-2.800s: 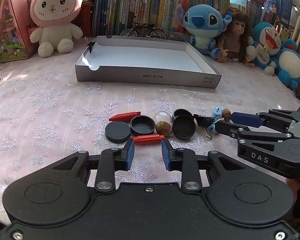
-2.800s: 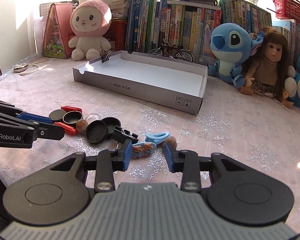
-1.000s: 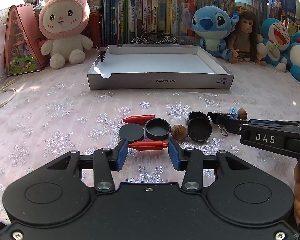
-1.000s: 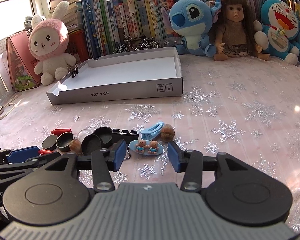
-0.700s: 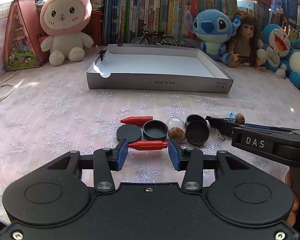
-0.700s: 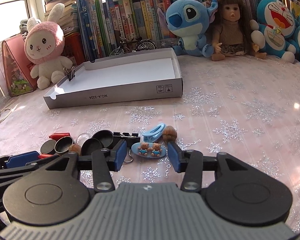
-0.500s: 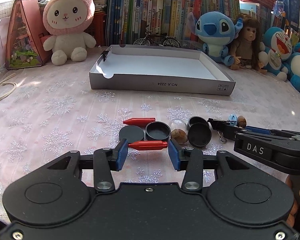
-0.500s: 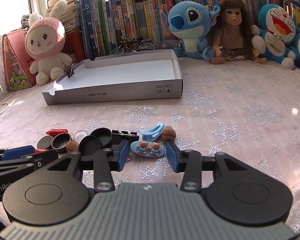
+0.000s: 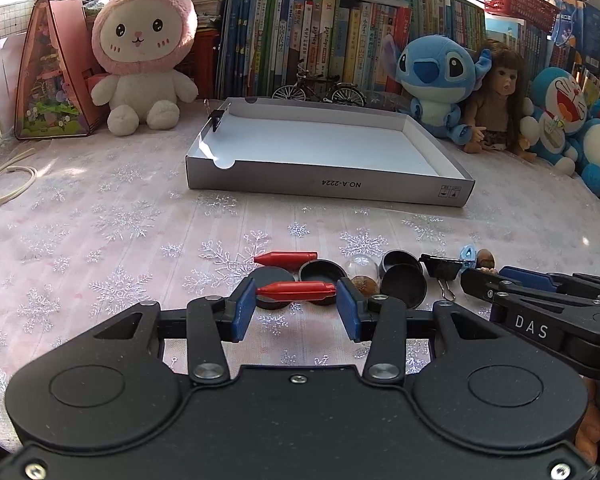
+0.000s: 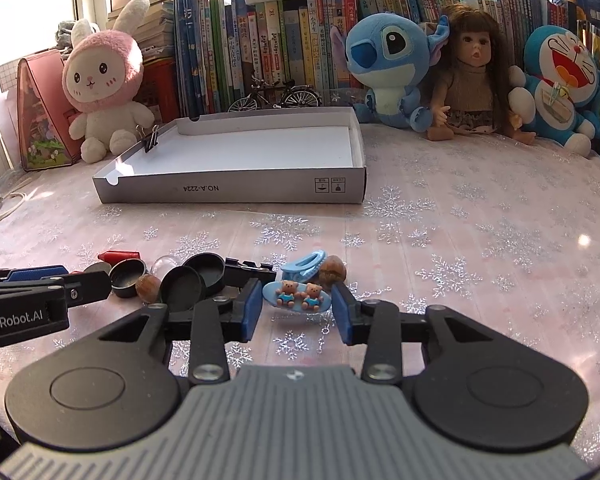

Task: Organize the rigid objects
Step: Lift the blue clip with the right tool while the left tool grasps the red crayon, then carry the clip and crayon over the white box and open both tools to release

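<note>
The left hand-held gripper (image 9: 296, 307) sits at the bottom centre of its frame, its blue pads spread wide on either side of a small red plastic crayon-shaped cap (image 9: 296, 290) that lies crosswise between them. The ends of the cap seem to reach both pads, but whether it is clamped or merely bracketed cannot be told.

In the right wrist view, the right hand-held gripper (image 10: 296, 308) is likewise held wide, its pads flanking a pale blue oval hair clip with two little bears (image 10: 298, 296) at centre frame without visibly pressing it. Each tool appears lined up so the gap straddles the thing's long axis, which would suit a squeeze end to end.

The other loose pieces cluster just behind on the pink snowflake-patterned worktop (image 10: 480, 248): shallow round black lids (image 9: 403, 280), a brown nut (image 10: 148, 287), a second red cap (image 9: 286, 258) and a black binder clip (image 9: 440, 268).

The shallow grey cardboard tray with a white floor (image 9: 332, 190) lies well apart in the upper middle, probably the destination; nothing loose is in it, only a binder clip pinched on its far-left wall.
</note>
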### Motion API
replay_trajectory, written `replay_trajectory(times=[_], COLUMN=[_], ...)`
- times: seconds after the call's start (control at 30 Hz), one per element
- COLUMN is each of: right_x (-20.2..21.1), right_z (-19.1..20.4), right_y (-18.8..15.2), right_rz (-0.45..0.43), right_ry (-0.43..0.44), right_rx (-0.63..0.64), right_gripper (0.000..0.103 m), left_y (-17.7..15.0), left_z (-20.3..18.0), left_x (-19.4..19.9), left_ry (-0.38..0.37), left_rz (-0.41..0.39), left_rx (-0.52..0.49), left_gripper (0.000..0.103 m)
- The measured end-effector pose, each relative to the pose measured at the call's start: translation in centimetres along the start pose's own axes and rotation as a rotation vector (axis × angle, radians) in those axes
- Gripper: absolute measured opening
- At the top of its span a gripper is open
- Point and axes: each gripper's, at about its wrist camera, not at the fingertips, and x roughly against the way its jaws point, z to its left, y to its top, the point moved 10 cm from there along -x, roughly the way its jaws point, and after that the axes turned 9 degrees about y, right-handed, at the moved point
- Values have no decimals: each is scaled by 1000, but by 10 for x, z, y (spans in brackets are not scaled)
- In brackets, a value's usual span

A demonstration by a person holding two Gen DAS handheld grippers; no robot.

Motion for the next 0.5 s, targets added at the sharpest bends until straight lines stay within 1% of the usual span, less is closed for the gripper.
replay_trajectory(times=[0.23, 0.4, 0.5], right_x=[6, 7, 3], right_z=[-6, -10, -14], right_y=[16, 34, 48], right_rz=[-28, -48, -43], right_ry=[3, 10, 29], right_rx=[8, 13, 1], right_gripper=[44, 44, 44], left_y=[22, 49, 66], left_z=[3, 5, 5], left_x=[-2, -6, -9], left_ry=[-20, -38, -48], left_rz=[-15, -34, -43], left_rx=[3, 1, 1], left_gripper=[42, 42, 42])
